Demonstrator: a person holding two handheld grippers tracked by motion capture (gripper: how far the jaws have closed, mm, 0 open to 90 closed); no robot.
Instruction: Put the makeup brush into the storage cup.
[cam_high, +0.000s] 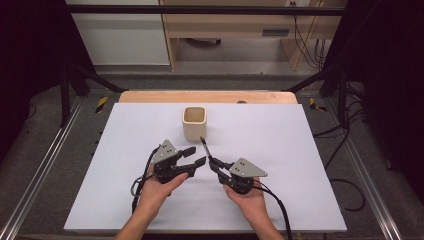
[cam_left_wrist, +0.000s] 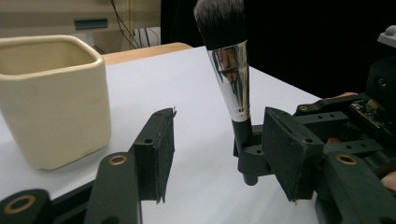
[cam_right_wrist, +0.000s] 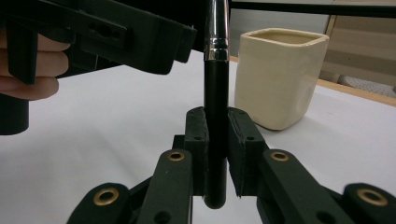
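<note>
Left gripper (cam_high: 197, 156): released, jaws spread apart, held just above the white counter (cam_high: 280, 130), pointing toward the right gripper.
Cup (cam_high: 194, 122): cream, square, upright on the counter, just beyond both grippers.
Brush (cam_left_wrist: 231, 77): upright, bristles up, near the cup.
Right gripper (cam_right_wrist: 216, 149): clenched on the brush's black handle.

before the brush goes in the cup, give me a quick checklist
1. Right gripper shut on brush handle: ok.
2. Brush upright, bristles up: ok.
3. Cup upright, mouth open: ok.
4. Cup inside free of other things: cannot tell, its bottom is hidden.
5. Left gripper open, holding nothing: ok.
6. Left gripper away from the brush's path: not ok, its jaws sit close beside the brush.
</note>
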